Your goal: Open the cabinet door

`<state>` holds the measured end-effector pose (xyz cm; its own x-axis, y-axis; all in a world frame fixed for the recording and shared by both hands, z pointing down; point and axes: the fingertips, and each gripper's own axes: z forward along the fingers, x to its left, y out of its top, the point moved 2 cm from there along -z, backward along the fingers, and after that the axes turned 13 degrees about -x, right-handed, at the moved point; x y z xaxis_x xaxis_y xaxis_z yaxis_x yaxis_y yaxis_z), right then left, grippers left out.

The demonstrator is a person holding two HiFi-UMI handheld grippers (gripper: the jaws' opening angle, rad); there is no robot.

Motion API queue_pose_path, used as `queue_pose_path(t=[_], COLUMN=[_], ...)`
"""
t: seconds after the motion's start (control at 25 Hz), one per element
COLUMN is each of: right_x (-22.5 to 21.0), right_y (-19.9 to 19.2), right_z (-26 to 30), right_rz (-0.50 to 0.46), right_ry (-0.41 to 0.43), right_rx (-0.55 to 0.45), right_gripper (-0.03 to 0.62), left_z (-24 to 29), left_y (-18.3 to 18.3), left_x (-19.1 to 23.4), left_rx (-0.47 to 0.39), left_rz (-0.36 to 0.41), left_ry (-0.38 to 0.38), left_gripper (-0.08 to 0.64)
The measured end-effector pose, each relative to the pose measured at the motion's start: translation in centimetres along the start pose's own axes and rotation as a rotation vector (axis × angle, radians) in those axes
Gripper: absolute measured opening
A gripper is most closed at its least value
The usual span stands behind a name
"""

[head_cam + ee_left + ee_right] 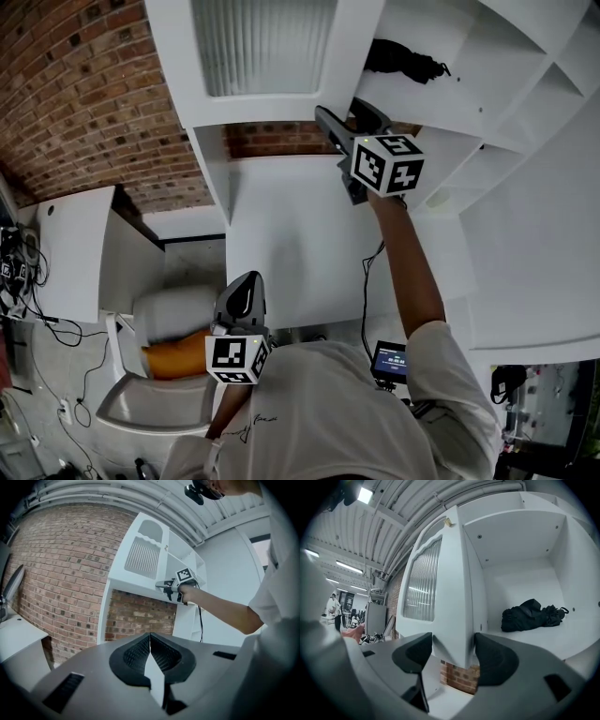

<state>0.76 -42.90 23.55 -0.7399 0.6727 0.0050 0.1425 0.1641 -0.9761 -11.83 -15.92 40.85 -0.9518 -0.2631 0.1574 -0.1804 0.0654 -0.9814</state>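
Head view: high, steeply down. Left gripper view: low, distant, facing red brick wall (pixel 61 573). Right gripper view: tight on white ribbed-glass cabinet door (pixel 440 592), frame centre; all share it.

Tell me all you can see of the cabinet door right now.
The cabinet door is white, with an arched, ribbed translucent panel in its upper part. It stands swung open, leaving the cabinet interior exposed beside it. Its lower free corner sits between the parted jaws of the right gripper; no squeeze is evident.
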Motion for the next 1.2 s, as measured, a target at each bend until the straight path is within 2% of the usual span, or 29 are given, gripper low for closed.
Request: queue_pose_path(t=[0.4,0.56,1.0,1.2], right_x=[0.5,1.0,2.5,2.5], right_y=[-0.2,0.0,0.5,0.8], right_z=[-0.4,-0.6,-3.1,-4.4], right_rz=[-0.067,-0.075,-0.058,-0.06], right_ry=[-0.068,-0.083,-0.056,-0.061], right_rx=[0.03,0.031,0.02,0.023], right_gripper=[0.27,0.268,0.267,0.214], left_z=[-1.3,-1.9,-1.7,-1.9], left_y=[0.5,0.4,-0.3,-0.6], left_x=[1.2,1.2,-0.5,-0.9], left_rx=[-0.02,-0.007,0.007,0.02], left_rz=[-0.003,-0.009,-0.022,-0.024], left_ry=[0.04,0.023,-0.04,-0.056], left_gripper=[0.017,0.017,0.017,0.017])
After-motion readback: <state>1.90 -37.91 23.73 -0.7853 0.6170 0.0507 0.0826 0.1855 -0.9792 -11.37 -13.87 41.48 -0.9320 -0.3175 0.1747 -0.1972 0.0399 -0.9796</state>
